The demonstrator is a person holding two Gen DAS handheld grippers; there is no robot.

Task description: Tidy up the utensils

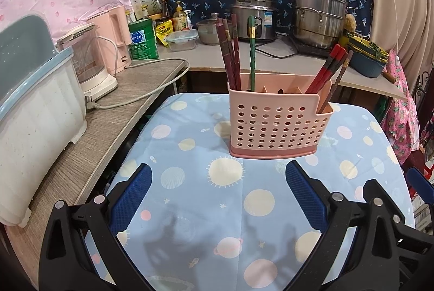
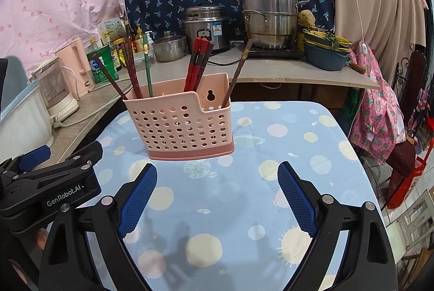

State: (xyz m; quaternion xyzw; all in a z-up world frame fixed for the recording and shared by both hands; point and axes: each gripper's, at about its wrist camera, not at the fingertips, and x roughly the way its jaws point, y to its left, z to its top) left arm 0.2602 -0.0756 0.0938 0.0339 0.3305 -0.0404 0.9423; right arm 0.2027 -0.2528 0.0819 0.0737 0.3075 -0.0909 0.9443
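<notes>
On the blue planet-print tablecloth point(image 1: 190, 209) stands a pink perforated utensil holder point(image 1: 274, 125), upright and set toward the far half of the table, well ahead of both claws. Its inside is split by dividers, and the chopsticks are already sorted by kind: dark maroon chopsticks point(image 1: 229, 52) lean together at the left end with a single green chopstick point(image 1: 252, 52) just beside them, red-and-black chopsticks point(image 1: 326, 67) slant out at the right, and one brown chopstick point(image 2: 237, 73) rests alone in the low-cut notch at that end. They tilt because the compartments are wide and only their lower ends are confined, so each bundle leans on the rim. The left gripper point(image 1: 218, 189) hovers low over the cloth with its blue pads spread wide and nothing between them; the right gripper point(image 2: 217, 189) does likewise, also spread and empty, and from its view the left tool's black body shows at the lower left, so the two sit side by side facing the holder. No loose utensil shows on the cloth, which suggests the sorting is either finished or nearly so. Behind the table a counter point(image 2: 271, 68) carries a rice cooker point(image 2: 207, 25) and a stacked steel steamer point(image 2: 268, 16), apart from the work.
</notes>
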